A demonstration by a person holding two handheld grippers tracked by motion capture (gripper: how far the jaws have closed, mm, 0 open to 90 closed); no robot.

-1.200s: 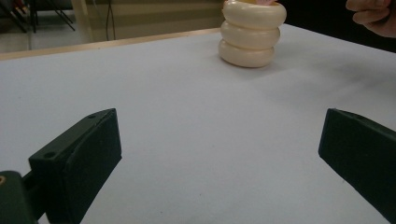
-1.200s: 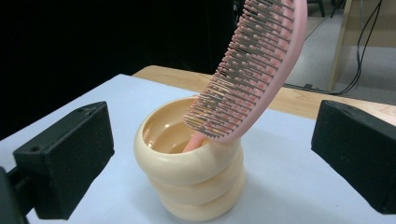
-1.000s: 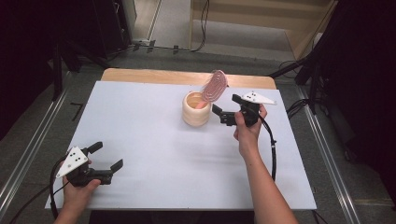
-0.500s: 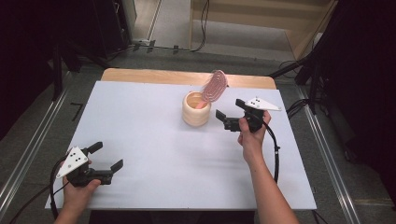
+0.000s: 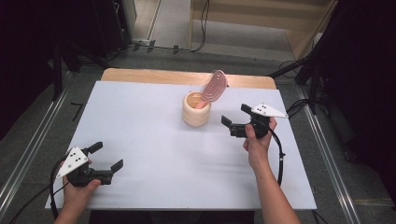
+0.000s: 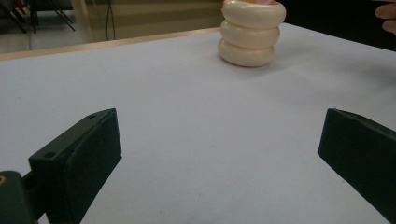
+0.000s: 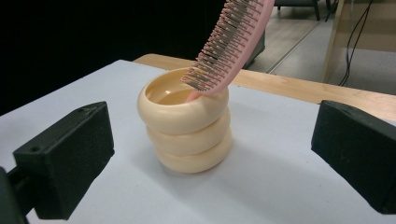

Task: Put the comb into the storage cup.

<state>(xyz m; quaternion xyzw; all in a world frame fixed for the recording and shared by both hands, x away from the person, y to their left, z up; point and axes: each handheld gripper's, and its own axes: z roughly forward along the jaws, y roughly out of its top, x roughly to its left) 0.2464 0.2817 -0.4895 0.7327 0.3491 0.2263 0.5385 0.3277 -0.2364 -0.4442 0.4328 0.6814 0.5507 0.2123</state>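
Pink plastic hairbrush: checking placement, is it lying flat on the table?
No, the pink plastic hairbrush stands tilted with its handle inside the cream ribbed cup.

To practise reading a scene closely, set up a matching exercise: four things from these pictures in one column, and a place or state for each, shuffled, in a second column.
Things:
1. pink hairbrush
2. cream ringed cup
3. left gripper
4. right gripper

Places or states:
A. open, low at the near left corner of the white table
B. stands upright on the table
C. leans handle-down out of the cup
D. open, just right of the cup, jaws toward it

Pairs: 1-C, 2-B, 3-A, 4-D
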